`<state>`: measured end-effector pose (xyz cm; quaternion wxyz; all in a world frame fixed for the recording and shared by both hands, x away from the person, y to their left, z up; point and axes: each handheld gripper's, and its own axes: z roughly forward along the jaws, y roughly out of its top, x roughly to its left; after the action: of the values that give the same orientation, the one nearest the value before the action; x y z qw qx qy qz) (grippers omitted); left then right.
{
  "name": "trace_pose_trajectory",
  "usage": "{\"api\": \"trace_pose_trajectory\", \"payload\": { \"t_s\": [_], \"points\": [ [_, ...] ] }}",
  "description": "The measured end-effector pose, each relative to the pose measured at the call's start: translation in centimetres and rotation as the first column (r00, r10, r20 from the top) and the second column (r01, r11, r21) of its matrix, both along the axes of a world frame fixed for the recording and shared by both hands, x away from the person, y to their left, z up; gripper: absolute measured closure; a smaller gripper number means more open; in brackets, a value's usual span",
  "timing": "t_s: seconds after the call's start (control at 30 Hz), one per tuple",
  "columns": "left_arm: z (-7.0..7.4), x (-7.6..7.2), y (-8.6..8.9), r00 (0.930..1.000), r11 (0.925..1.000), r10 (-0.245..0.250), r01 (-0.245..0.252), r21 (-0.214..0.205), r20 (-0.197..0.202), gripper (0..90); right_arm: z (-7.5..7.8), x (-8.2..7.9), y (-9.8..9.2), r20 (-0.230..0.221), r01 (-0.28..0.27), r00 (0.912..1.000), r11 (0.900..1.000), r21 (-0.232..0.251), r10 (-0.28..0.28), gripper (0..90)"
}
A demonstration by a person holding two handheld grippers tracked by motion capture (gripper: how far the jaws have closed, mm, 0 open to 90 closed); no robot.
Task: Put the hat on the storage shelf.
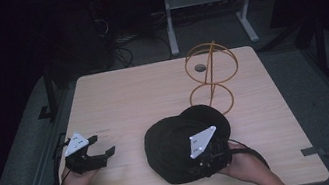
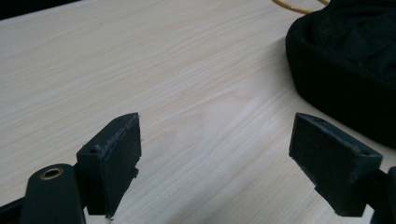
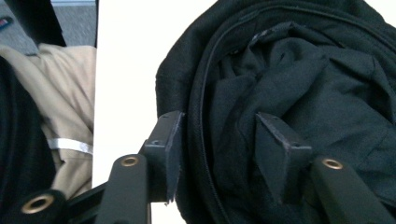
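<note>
Left gripper (image 1: pixel 102 145) hovers over bare counter (image 1: pixel 142 91), fingers (image 2: pixel 112 158) wide, holding nothing; black cap (image 1: pixel 176 146) lies upside down at front right, brim pointing away toward the wire stand (image 1: pixel 211 72); right gripper (image 3: pixel 217 149) straddles its rim, fingers half-closed.

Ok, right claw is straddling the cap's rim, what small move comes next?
Probably finish closing the right claw on the black cap. One jaw sits outside the rim and the other inside against the lining, with fabric between them, but a firm pinch isn't evident. The left claw stands open over the table.
</note>
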<state>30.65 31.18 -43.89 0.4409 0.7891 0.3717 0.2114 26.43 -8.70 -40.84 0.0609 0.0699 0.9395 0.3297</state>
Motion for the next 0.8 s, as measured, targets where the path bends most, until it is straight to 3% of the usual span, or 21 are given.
{"api": "trace_pose_trajectory", "payload": {
  "t_s": [0.3, 0.5, 0.77, 0.8],
  "points": [
    [0.0, 0.0, -0.1, 0.9999, 0.9999, -0.007, 0.008, 0.011, -0.01, 16.6, -0.6, -0.2, 1.2, -0.003, -0.026, 0.9997, 0.9986, -0.047, 0.026, 61.1],
    [-0.1, 0.0, -0.2, 0.9998, 0.9999, -0.014, 0.014, 0.0, -0.011, 16.6, -1.0, 0.0, 1.8, -0.018, -0.036, 0.9992, 0.9968, -0.071, 0.035, 63.4],
    [-0.1, 0.1, -0.2, 0.9994, 0.9995, -0.026, 0.027, 0.018, -0.021, 16.6, -1.4, 0.1, 2.7, -0.033, -0.035, 0.9989, 0.9946, -0.097, 0.032, 64.6],
    [-0.2, 0.1, -0.3, 0.9995, 0.9997, -0.026, 0.026, -0.002, -0.02, 16.6, -1.4, 0.0, 2.8, -0.031, -0.035, 0.999, 0.9943, -0.1, 0.032, 64.6]
  ]
}}
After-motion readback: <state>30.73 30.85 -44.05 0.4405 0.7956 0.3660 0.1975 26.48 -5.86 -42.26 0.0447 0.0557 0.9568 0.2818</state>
